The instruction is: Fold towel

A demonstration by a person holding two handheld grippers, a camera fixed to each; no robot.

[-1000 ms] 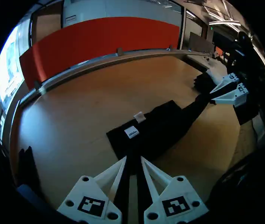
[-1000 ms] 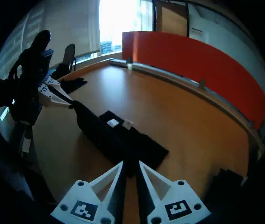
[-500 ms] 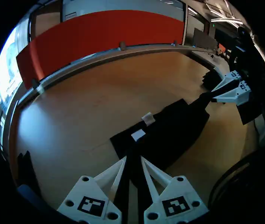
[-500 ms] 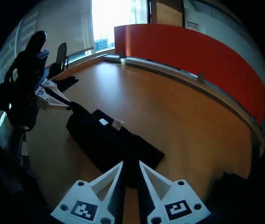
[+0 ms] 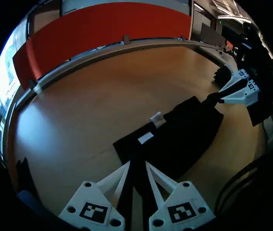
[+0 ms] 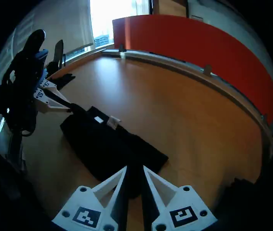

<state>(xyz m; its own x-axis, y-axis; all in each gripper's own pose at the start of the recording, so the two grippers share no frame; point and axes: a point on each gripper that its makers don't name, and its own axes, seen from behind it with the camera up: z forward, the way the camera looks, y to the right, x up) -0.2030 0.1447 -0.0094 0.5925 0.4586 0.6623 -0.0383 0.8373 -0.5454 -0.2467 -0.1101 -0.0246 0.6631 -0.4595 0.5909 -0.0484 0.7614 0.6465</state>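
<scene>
A black towel (image 5: pixel 178 134) with white labels (image 5: pixel 157 119) lies stretched over the wooden table (image 5: pixel 82 111). In the left gripper view, my left gripper (image 5: pixel 137 165) is shut on the towel's near corner, and my right gripper (image 5: pixel 218 98) pinches the far corner. In the right gripper view, my right gripper (image 6: pixel 135 169) is shut on the near end of the towel (image 6: pixel 102 144). Farther off, the left gripper (image 6: pixel 70 109), held by a dark-sleeved hand (image 6: pixel 21 100), grips the other end. The cloth hangs a little between the two and touches the table in the middle.
A red partition (image 5: pixel 98 27) runs along the table's far edge. A dark pile of cloth (image 5: pixel 224 75) lies beyond the right gripper, and another dark cloth (image 6: pixel 65 79) lies near the office chairs (image 6: pixel 59 52) by the bright window (image 6: pixel 109 15).
The towel has gone from a narrow stretched band to a wider, flatter sheet on the table. Both grippers stayed shut on their corners and shifted slightly; the labels moved with the cloth.
</scene>
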